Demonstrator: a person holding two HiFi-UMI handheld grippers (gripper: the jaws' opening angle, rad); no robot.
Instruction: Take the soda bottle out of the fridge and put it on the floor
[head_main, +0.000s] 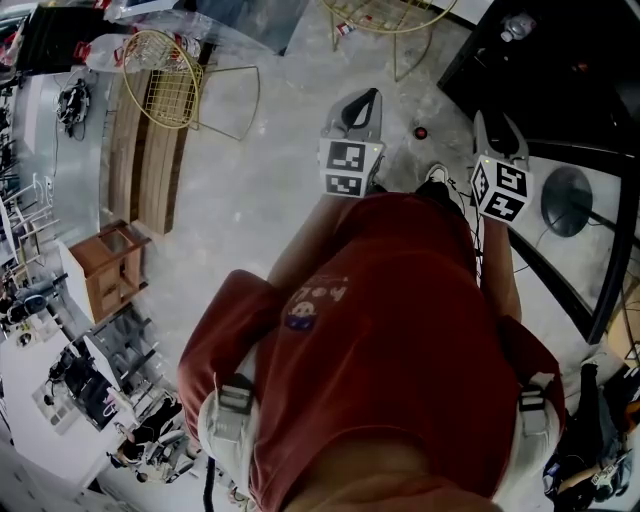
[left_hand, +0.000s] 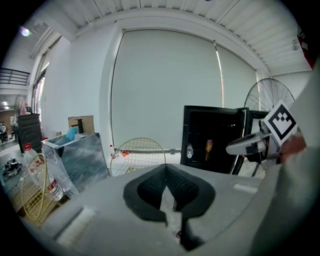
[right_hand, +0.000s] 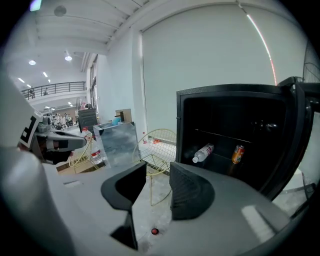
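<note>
fridge (right_hand: 226, 93): matt black | soda bottle (right_hand: 203, 153): clear plastic | chair (right_hand: 159, 144): wire metal | floor (head_main: 268, 190): smooth

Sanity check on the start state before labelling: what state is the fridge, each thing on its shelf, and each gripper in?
Black fridge: door open.
Clear plastic soda bottle with a red label: lying on its side on the fridge shelf, not gripped.
Orange can: upright on the same shelf.
Left gripper: jaws together, nothing between them.
Right gripper: jaws apart, nothing between them.
</note>
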